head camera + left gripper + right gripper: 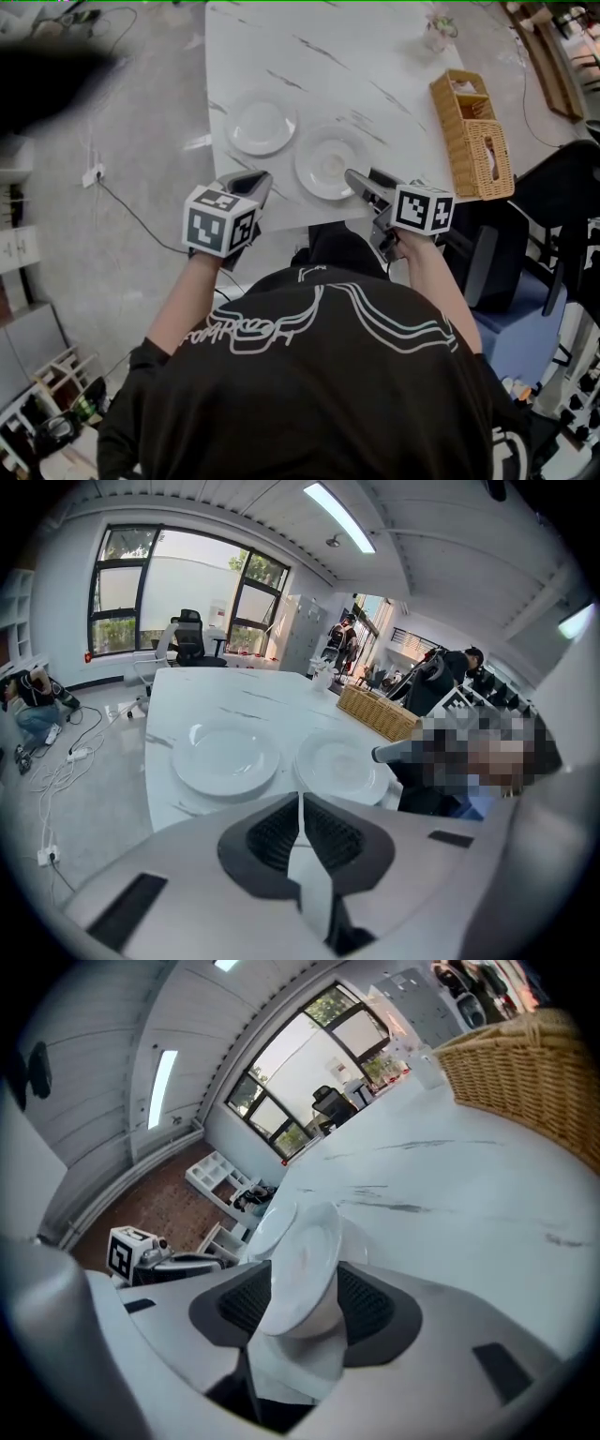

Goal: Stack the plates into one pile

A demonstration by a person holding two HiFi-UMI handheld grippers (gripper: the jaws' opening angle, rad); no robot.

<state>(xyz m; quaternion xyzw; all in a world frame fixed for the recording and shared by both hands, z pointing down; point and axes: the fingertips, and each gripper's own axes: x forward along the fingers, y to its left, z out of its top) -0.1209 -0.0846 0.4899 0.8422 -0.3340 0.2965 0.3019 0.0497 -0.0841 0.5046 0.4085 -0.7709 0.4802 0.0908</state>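
Two white plates lie side by side near the front edge of the white marble table (375,56). My right gripper (356,180) reaches the near right rim of the right plate (328,161). In the right gripper view that plate's rim (302,1260) stands between the jaws of the right gripper (305,1288), which are apart, and I see no pad pressing on it. The left plate (262,124) lies untouched, ahead of my left gripper (255,180). In its own view the left gripper (300,808) is shut and holds nothing, short of both the left plate (225,758) and the right plate (342,766).
A wicker basket (472,131) stands at the table's right edge, close to the right plate. A small glass object (438,30) sits at the far right of the table. A dark chair (562,187) stands right of the table. Cables cross the floor (141,216) on the left.
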